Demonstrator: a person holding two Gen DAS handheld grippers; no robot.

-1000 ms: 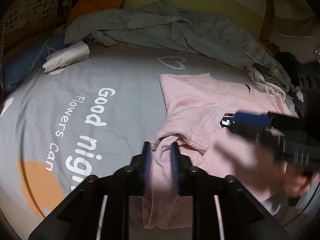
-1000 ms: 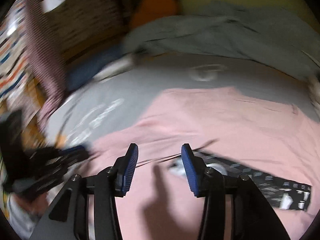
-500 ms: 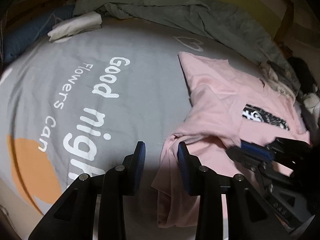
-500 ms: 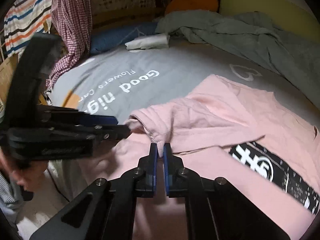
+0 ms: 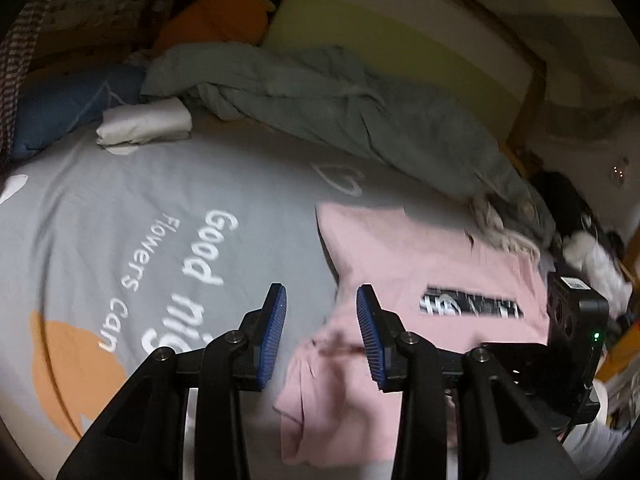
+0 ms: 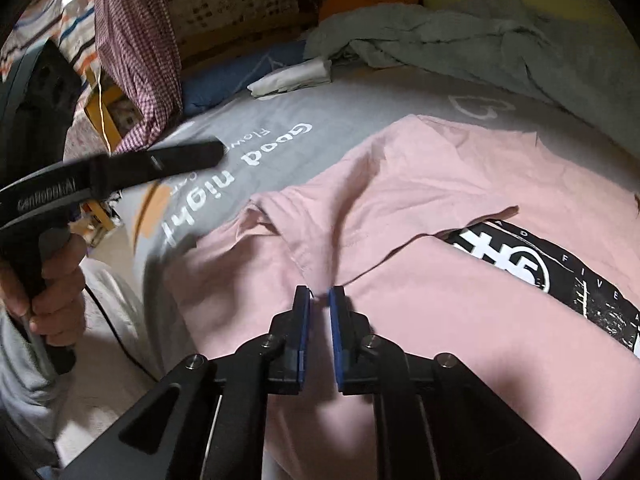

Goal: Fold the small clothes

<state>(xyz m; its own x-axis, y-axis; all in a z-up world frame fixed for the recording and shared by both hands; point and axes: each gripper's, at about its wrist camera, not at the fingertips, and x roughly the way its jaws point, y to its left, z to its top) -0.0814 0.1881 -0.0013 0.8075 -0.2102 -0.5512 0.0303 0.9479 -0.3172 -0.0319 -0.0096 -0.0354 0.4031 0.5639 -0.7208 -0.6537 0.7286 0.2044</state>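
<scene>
Right gripper [image 6: 319,300] low over pink T-shirt [image 6: 440,208], blue pads a narrow gap apart and opening — half a second ago they were pinched shut on folded sleeve edge; now sleeve hem lies just ahead of tips, no cloth clearly pressed. Left gripper [image 5: 320,320] jaws moderately apart, opening, wider than a second ago, nothing between them — hovers above grey bedsheet [image 5: 160,200] beside shirt's left edge. Shirt lies flat on bed, sleeve folded inward over black printed panel [image 6: 540,264]. Grey-green blanket [image 5: 340,100] bunched behind.

matt pink cotton T-shirt [image 6: 460,200], smooth grey bedsheet [image 5: 140,200]
</scene>
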